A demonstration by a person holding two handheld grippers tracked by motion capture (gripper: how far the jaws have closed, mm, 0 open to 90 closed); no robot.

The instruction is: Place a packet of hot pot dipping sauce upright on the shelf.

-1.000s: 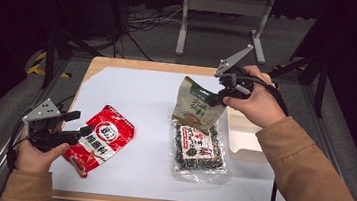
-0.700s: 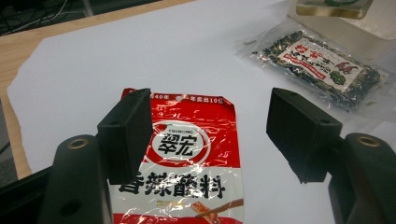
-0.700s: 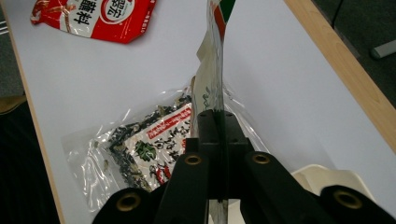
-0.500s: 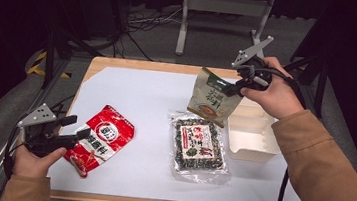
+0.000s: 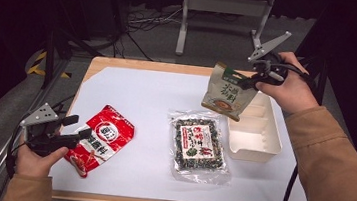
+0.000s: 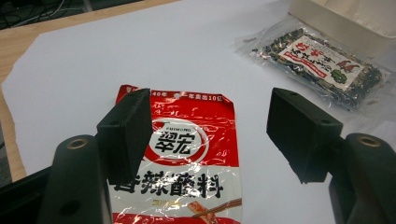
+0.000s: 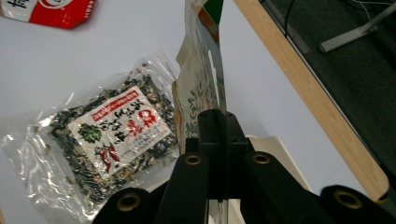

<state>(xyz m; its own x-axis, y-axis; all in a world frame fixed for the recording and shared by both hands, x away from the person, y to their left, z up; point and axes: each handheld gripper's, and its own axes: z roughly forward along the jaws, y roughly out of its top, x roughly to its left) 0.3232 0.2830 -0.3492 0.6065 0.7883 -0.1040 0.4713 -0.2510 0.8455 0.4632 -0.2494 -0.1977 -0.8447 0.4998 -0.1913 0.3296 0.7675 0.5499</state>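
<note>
1. Right gripper [image 5: 253, 81] has its jaws clamped on the green pouch [image 5: 227, 91], now lifted from the counter [image 5: 156, 98] and carried over the white tray [image 5: 258, 139]
2. Looks like drop-off is next
3. Left gripper [image 5: 76, 126] idles, jaws open above the red packet [image 5: 102, 138]

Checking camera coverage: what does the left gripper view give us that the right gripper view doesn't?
Left gripper view alone: the left gripper, its jaws standing apart above the red sauce packet, whose printed front reads clearly here.

Right gripper view alone: the right gripper shut on the edge of the beige-green pouch, which hangs edge-on, plus the table's wooden edge and dark floor beyond it.

Shared: the clear bag of dark dried mix with its white label, part of the white tray, and the white sheet covering the table.
</note>
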